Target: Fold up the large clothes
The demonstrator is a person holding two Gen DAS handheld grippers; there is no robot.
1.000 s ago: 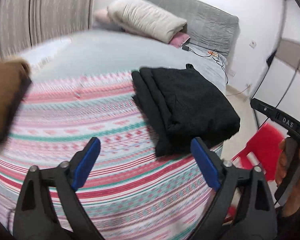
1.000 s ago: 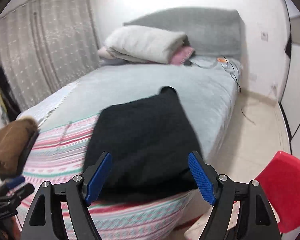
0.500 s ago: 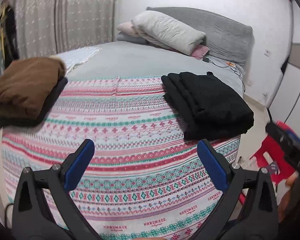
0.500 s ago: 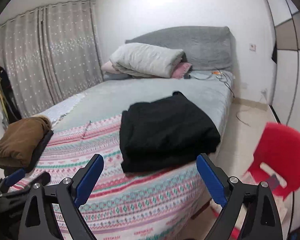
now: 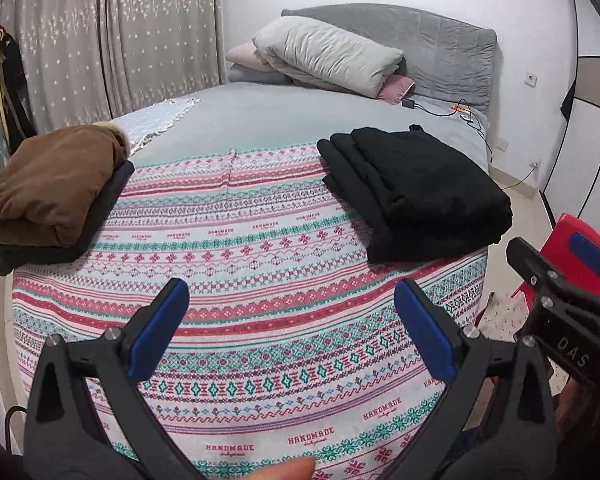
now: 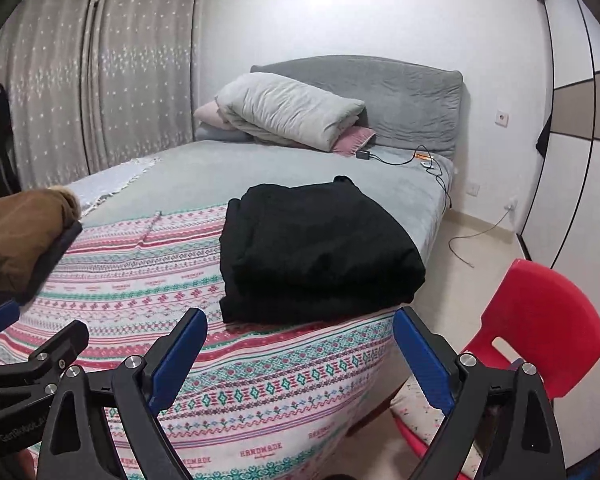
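hovering over the patterned blanket with left gripper fingers spread wide, pinching nothing; hanging with right gripper fingers likewise spread and empty; lying folded just beyond the right fingers, near the bed's edge: black garment; resting far left of the left fingers: folded brown garment.

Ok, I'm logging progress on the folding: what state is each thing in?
black garment: folded, lying on the patterned blanket.
brown garment: folded, on top of a dark folded piece.
left gripper: open, empty.
right gripper: open, empty.
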